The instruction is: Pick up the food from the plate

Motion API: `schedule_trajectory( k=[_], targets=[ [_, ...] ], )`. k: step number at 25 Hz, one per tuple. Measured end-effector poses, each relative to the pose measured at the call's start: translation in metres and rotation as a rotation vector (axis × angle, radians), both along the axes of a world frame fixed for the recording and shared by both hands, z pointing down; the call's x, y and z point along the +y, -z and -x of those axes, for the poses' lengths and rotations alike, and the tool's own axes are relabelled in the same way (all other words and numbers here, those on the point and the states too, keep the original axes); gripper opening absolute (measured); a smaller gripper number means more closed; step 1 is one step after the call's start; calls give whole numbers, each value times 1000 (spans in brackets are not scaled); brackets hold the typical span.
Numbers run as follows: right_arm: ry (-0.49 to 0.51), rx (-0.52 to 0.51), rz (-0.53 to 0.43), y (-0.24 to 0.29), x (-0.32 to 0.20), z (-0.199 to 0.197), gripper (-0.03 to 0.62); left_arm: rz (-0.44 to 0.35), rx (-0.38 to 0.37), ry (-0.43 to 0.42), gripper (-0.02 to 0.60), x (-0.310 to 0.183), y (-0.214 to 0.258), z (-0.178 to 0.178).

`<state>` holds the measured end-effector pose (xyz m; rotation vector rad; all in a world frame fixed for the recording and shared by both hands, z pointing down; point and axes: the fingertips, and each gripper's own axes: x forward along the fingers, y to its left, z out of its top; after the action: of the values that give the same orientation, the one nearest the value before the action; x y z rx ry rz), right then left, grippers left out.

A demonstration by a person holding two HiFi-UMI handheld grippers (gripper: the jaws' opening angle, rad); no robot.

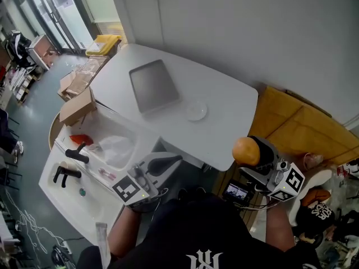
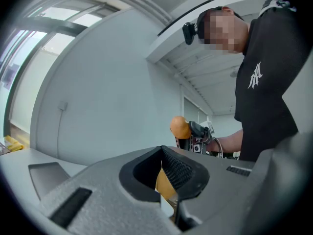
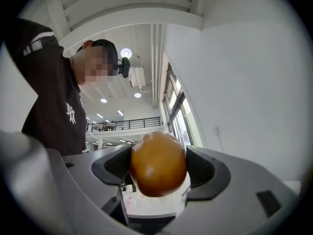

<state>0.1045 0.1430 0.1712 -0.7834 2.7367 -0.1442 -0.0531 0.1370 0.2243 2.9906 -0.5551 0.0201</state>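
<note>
A round orange-brown piece of food (image 1: 245,150) is gripped between the jaws of my right gripper (image 1: 253,151), which is held in the air off the table's right edge, above the yellow seat. In the right gripper view the food (image 3: 158,163) fills the gap between the dark pads. It also shows far off in the left gripper view (image 2: 180,127). A small pale plate (image 1: 196,111) lies on the white table (image 1: 224,94) with nothing visible on it. My left gripper (image 1: 171,161) hovers at the table's near edge, its jaws closed together with nothing between them (image 2: 164,180).
A flat grey tray (image 1: 153,86) lies on the table beyond the plate. At the left stands a white cart (image 1: 67,189) with a cardboard box (image 1: 77,108), plastic bags and black handles. A yellow seat (image 1: 297,128) is at the right, and a plain wall behind.
</note>
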Motion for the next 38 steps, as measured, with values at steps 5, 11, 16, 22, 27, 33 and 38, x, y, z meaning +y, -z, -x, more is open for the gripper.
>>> schedule_trajectory(
  k=[5,11,16,22,27,33,38],
  targets=[
    [15,-57,-10,5,2,-15,345,-43,-69,12,6,8,11,-20],
    [67,-64,-43,6,3,2,345,-61,-65,20,6,6,16,-16],
    [65,-46,-40,2,6,2,345,-62,-54,11,6,12,14,-24],
    [56,-60,-31,-3,6,1,345,-38,-53,18,6,11,5,-20],
    [65,-42,-24,-9,9,7,345,-28,-60,12,6,12,2,-23],
    [70,-40,-9,-14,4,11,345,-27,-66,7,6,13,-1,-22],
    [54,44,-2,-22,-1,20,345,-23,-78,26,6,11,-3,-15]
  ],
)
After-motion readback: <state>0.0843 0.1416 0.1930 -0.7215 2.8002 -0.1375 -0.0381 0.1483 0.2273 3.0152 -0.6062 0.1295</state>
